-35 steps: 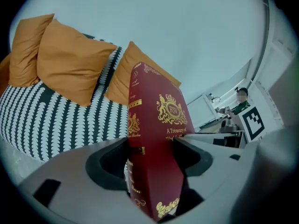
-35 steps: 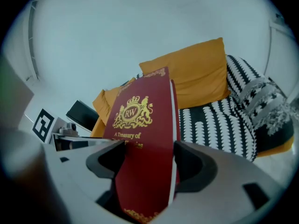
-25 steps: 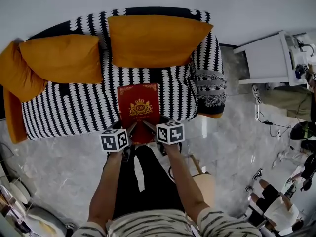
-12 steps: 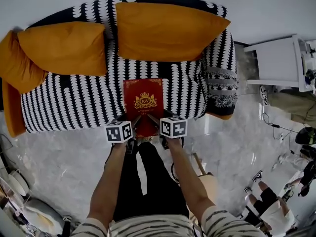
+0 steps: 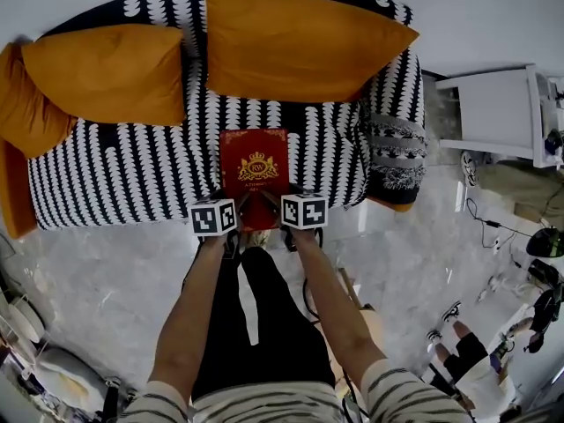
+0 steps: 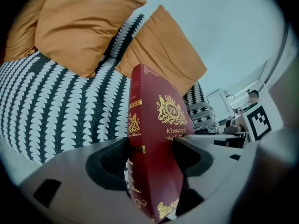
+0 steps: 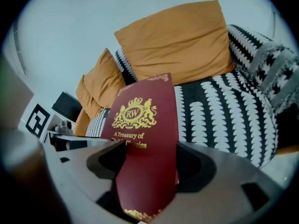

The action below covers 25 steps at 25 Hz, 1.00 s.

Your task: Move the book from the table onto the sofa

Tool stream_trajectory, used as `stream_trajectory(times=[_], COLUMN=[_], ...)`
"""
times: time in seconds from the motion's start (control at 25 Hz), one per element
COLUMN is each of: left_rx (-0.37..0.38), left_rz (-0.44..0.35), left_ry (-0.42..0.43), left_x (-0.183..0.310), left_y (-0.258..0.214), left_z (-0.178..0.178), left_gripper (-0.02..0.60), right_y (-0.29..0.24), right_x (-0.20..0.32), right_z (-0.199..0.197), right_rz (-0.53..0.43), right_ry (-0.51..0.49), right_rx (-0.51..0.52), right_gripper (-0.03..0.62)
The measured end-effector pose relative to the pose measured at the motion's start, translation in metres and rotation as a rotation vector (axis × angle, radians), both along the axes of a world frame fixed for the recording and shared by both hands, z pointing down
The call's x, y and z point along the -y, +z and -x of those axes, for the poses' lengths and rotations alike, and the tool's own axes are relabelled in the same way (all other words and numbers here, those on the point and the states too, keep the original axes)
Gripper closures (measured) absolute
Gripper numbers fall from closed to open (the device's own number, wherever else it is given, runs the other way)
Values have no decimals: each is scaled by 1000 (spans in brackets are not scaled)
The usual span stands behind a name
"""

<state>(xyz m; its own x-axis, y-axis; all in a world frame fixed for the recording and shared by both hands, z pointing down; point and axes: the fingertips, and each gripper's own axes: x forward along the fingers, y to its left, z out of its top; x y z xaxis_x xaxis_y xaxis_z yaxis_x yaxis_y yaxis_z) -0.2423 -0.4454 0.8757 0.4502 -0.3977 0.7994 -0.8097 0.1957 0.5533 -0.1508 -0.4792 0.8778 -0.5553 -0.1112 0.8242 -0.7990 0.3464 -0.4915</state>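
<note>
Left side: the left gripper [image 6: 154, 158] is clamped on the near-left edge of a dark red hardback book [image 5: 256, 161] with a gold crest.
Right side: the right gripper [image 7: 148, 168] is clamped on its near-right edge.
Book's place: over the front edge of the black-and-white patterned sofa [image 5: 132, 179], mid-seat; whether it rests there, I cannot tell.
Done: the book has reached the sofa.
Left to do: probably laying it flat before the orange cushions [image 5: 300, 47] and releasing it.
</note>
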Motion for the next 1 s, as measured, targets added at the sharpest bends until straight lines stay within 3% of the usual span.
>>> stream_trajectory(times=[0.68,1.0], left_rx=[1,21], left_rz=[30,75], left_ry=[-34,-57], left_x=[28,37], left_y=[41,58], left_z=[13,12], left_gripper=[273,273], right_y=[39,55], right_x=[32,42], right_z=[15,12], right_rz=[25,33], right_ry=[-23,-11], right_rx=[-11,-64], right_gripper=[258,258])
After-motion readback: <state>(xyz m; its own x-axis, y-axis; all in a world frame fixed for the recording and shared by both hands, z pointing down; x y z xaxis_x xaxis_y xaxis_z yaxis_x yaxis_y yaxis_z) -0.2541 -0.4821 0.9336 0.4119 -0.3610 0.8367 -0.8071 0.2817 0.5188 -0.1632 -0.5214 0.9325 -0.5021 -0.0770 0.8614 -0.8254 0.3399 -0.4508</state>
